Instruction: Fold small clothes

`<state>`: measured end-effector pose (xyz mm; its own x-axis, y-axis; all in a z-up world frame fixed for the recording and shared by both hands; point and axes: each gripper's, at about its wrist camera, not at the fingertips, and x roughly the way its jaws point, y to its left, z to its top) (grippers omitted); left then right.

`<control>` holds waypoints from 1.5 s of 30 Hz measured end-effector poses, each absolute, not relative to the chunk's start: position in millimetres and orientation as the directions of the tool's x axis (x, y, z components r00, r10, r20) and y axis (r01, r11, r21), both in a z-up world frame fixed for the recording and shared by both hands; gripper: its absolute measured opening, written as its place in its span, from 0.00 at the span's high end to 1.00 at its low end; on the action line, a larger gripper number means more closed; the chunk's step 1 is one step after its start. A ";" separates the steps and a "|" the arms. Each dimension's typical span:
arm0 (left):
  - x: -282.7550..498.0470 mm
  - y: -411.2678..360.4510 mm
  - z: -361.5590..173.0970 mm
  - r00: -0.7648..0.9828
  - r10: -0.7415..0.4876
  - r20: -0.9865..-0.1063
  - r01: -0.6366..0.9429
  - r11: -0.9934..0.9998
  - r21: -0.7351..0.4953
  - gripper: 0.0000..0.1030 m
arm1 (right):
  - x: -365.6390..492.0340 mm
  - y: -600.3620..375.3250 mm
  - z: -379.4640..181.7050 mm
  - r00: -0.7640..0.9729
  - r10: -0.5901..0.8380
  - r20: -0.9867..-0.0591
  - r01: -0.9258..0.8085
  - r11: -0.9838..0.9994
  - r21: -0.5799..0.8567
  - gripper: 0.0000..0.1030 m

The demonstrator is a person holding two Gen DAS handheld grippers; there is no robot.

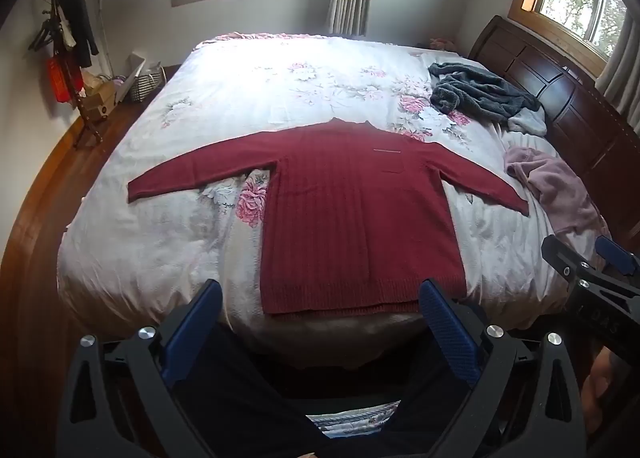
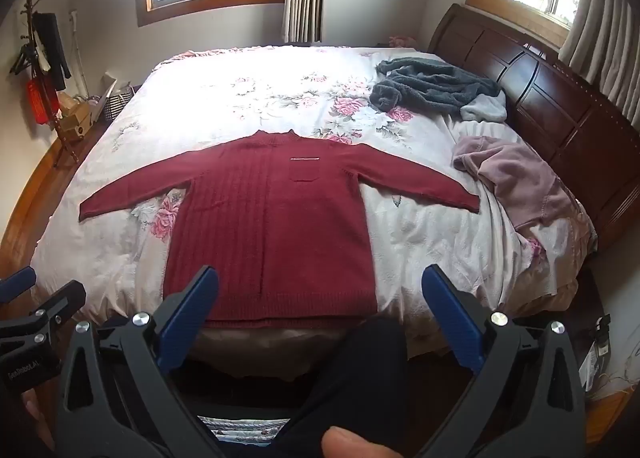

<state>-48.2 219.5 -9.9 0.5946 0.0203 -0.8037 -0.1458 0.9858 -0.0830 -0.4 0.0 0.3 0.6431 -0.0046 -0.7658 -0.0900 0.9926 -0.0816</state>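
While both tools hang short of the bed [image 1: 120, 258], the red sweater [image 1: 352, 217] lies flat at its near edge, collar toward 12 o'clock, hem toward 6, sleeves spread to 9 and 3. Left gripper [image 1: 320, 310] and right gripper [image 2: 320, 298] stand wide open, holding nothing

A bed [image 1: 132, 242] with a white floral quilt is carrying all the clothes. A dark red knit sweater [image 1: 352, 217] is lying flat on it, front up, sleeves spreading out to both sides, hem lying at the near edge. Toward the wooden headboard [image 2: 560, 105], a crumpled grey fleece garment [image 2: 432, 85] and a bunched mauve garment [image 2: 516, 177] are resting apart from the sweater.
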 end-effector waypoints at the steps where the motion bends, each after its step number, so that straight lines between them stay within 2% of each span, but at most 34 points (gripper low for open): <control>1: -48.2 219.5 -9.9 0.595 0.022 -0.804 -0.147 0.986 -0.081 0.04 | -0.5 -0.1 0.3 0.643 -0.004 -0.766 -0.091 0.993 -0.081 0.03; 45: -47.7 221.2 -1.0 0.623 0.066 -0.779 -0.171 0.984 -0.054 0.04 | 6.8 7.3 3.0 0.645 -0.001 -0.764 -0.098 0.992 -0.085 0.03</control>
